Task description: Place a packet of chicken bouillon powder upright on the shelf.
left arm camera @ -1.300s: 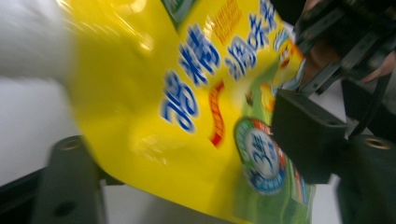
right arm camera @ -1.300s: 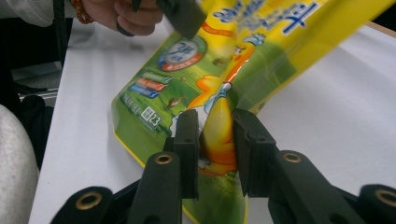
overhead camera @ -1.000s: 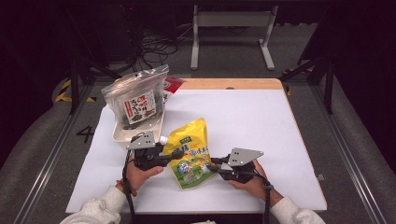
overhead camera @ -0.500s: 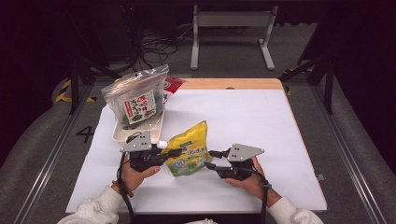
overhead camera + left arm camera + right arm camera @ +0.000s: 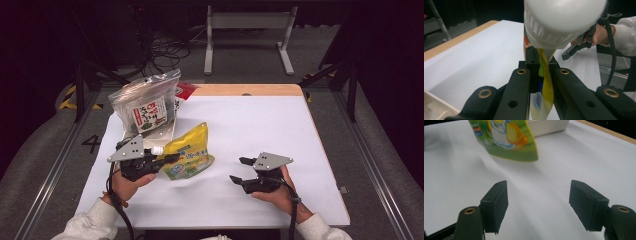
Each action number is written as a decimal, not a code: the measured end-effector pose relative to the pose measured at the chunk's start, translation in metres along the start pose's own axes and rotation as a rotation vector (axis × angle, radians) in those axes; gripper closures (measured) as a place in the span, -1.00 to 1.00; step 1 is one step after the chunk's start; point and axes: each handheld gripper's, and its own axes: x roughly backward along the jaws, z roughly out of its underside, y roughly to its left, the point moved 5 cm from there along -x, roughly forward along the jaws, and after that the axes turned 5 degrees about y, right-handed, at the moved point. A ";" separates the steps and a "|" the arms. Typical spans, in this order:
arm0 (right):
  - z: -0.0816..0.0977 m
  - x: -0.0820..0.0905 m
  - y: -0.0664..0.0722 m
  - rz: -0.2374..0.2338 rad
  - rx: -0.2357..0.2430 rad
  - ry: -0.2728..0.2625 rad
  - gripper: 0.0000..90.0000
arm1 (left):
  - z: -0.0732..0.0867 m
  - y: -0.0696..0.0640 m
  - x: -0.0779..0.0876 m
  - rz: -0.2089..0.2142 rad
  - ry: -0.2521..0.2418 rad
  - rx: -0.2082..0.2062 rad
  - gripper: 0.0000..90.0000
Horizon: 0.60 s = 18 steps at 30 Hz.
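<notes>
**Left gripper clamps the yellow pouch; right gripper stands apart**

Your left gripper (image 5: 167, 159) is clamped on the yellow pouch (image 5: 192, 152) just below its white cap (image 5: 562, 21), and the pouch hangs off the bench (image 5: 260, 130), tilted, out ahead of that gripper. Your right gripper (image 5: 239, 170) has just been opening; its jaws stand apart with nothing between them, and the pouch's lower edge lies ahead of them, clear of both pads. Beyond your left gripper, a clear bag (image 5: 145, 102) leans in a white tray (image 5: 167, 135).
</notes>
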 end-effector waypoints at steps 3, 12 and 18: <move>0.002 -0.001 -0.003 0.003 -0.009 0.011 -0.32 | -0.001 0.004 0.005 -0.014 -0.002 -0.005 0.93; 0.007 -0.004 0.000 -0.004 -0.012 0.033 -0.35 | -0.012 0.014 0.029 -0.078 -0.024 -0.030 0.93; 0.011 -0.004 -0.001 -0.007 -0.031 0.038 -0.36 | -0.021 0.027 0.050 -0.132 -0.060 -0.040 0.93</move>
